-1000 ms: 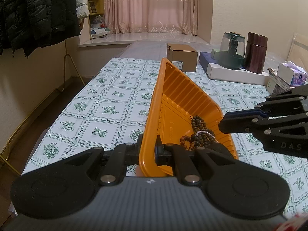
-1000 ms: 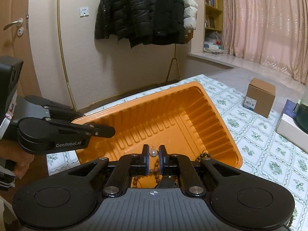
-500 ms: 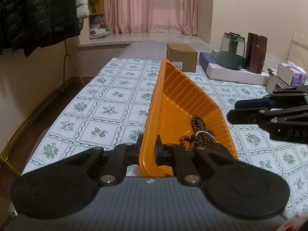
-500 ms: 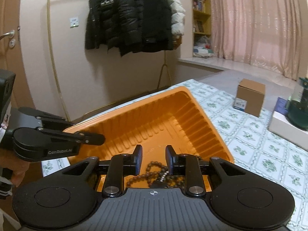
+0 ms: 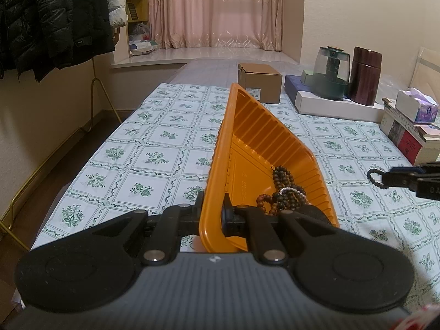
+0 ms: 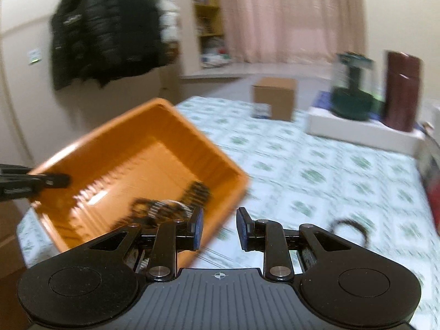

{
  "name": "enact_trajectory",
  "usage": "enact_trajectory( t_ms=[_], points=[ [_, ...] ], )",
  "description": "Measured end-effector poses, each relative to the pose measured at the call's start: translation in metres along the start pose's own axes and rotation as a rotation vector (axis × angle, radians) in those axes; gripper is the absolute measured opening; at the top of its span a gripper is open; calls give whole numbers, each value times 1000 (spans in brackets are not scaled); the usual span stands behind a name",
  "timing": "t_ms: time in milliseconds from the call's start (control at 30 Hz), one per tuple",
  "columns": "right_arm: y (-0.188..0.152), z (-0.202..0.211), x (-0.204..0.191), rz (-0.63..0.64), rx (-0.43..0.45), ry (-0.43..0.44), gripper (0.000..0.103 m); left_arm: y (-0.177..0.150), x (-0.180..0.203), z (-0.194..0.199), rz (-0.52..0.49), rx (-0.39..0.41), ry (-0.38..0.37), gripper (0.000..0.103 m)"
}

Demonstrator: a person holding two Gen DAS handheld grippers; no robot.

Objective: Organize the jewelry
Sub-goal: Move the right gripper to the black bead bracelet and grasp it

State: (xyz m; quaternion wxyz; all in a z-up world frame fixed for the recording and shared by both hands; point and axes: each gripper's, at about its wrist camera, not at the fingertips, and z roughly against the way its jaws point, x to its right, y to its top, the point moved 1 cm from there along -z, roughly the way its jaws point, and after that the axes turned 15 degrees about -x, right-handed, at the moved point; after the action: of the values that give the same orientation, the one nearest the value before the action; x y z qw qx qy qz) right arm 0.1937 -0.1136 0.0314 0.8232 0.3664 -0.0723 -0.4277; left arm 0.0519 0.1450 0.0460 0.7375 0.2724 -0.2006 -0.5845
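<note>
1. Left tongs (image 5: 211, 214): clamped shut on the near rim of the orange tray (image 5: 261, 137). The tray is tipped up on one long edge, with its open side facing the right tongs.
2. Bead strands (image 5: 283, 192): piled in the low corner of the tray, brown and dark beads plus one pale silvery strand. That batch looks stowed.
3. Right tongs (image 6: 218, 225): jaws have just been opening and are parted with nothing between them. They sit over the surface (image 6: 316, 165), just outside the tray's right wall. This view is motion-blurred.
4. One dark bead bracelet (image 6: 349, 229) lies loose on the surface, right of the right tongs' tips and clear of the tray. In the left view it lines up with the tong tip, but I read that as overlap, not a grip.
5. Step in hand, my read: drop-off is done and I'm reaching for the next piece.
6. Next move: swing the right tongs over the bracelet, come down so one jaw lands inside the loop, and pinch the strand.
7. Left tongs hold the tray at this tilt so the pile stays put.
</note>
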Motion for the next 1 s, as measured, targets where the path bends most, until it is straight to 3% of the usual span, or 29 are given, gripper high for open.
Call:
enact_trajectory(
  t_ms=[500,600,667,767,1000],
  points=[
    [-37,-1,77,-165,-69,-155,31,1,0,1,0,2,-1,9],
    [-38,-4,88,-193,-72,-186,46,0,0,1,-1,3,-1,9],
    [-37,-7,95,-201,-70,-203,63,0,0,2,-2,4,-3,9],
    [-32,-14,106,-229,-71,-205,74,1,1,4,-4,6,-6,9],
    [-18,-43,129,-265,-100,-205,75,2,3,5,-6,7,-8,10]
  ],
)
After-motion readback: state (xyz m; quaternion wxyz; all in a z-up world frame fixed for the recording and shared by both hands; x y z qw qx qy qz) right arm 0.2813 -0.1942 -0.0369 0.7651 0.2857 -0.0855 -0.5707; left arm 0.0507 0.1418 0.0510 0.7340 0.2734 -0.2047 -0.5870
